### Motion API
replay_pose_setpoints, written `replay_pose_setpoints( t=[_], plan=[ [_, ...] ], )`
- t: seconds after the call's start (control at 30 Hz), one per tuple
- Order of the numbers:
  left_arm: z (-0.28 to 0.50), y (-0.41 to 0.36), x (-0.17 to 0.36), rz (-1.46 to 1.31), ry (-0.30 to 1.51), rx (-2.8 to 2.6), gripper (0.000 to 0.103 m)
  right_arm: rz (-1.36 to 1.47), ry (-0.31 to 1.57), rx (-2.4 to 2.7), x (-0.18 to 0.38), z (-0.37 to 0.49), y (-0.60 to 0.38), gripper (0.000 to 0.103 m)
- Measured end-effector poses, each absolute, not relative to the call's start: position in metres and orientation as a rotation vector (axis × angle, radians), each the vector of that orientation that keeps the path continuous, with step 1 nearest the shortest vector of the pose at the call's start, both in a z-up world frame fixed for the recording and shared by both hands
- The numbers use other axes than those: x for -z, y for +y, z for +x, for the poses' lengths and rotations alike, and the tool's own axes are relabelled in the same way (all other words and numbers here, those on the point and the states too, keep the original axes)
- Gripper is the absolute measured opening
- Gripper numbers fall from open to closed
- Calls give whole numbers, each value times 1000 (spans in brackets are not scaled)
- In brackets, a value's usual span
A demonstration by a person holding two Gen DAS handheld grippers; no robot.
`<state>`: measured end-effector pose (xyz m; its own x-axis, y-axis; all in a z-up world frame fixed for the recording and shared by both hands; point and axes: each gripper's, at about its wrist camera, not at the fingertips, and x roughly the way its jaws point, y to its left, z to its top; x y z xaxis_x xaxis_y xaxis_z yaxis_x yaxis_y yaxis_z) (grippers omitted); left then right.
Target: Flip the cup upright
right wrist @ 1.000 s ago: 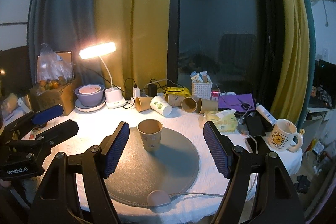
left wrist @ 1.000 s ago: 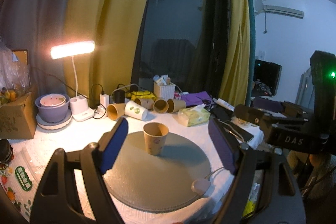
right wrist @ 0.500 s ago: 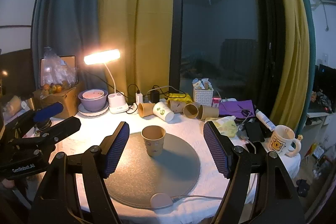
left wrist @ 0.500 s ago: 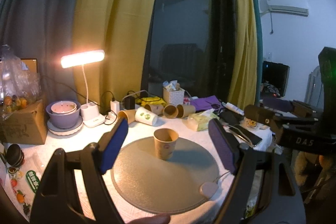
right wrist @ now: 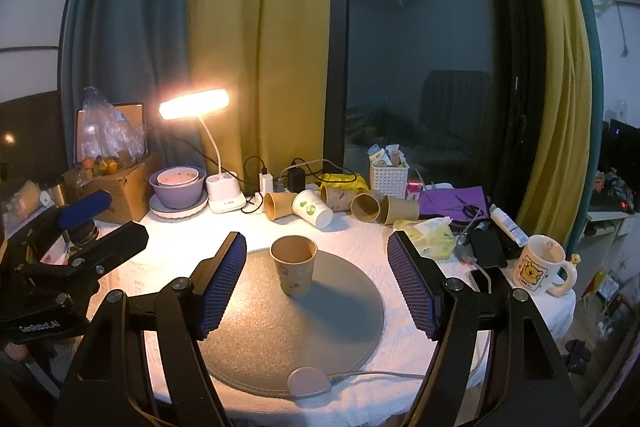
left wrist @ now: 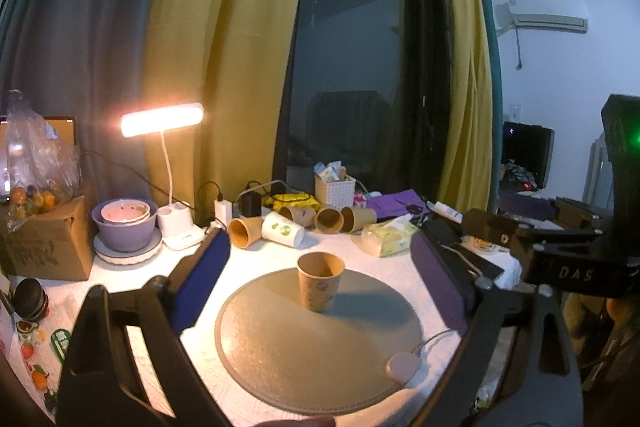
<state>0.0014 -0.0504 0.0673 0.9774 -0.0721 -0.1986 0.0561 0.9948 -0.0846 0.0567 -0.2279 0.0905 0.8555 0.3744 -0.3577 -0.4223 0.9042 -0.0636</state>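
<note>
A brown paper cup (left wrist: 320, 285) stands upright, mouth up, on a round grey mat (left wrist: 316, 343); it also shows in the right wrist view (right wrist: 294, 269) on the same mat (right wrist: 328, 323). My left gripper (left wrist: 320, 287) is open and empty, held back from the cup. My right gripper (right wrist: 316, 283) is open and empty, also short of the cup. Each gripper shows at the edge of the other's view: the right one (left wrist: 560, 267) and the left one (right wrist: 84, 227).
Several paper cups (right wrist: 320, 205) lie on their sides at the back, by a lit desk lamp (right wrist: 216, 151), purple bowls (right wrist: 176, 187), a white basket (right wrist: 388, 177) and a tissue pack (right wrist: 428, 233). A mug (right wrist: 540, 267) and phone (right wrist: 486, 247) sit right. A cardboard box (right wrist: 120, 187) stands left.
Both grippers have drawn back and up from the table, so the cup and mat look smaller and farther. The cup has stayed upright on the mat.
</note>
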Motion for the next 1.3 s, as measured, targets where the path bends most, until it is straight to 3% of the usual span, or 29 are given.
replay_pose_setpoints(
  t=[1.3],
  plan=[
    [2, -50, -63, -85, 210, 66, 93, -141, 366, -428, -83, 60, -221, 76]
  ],
)
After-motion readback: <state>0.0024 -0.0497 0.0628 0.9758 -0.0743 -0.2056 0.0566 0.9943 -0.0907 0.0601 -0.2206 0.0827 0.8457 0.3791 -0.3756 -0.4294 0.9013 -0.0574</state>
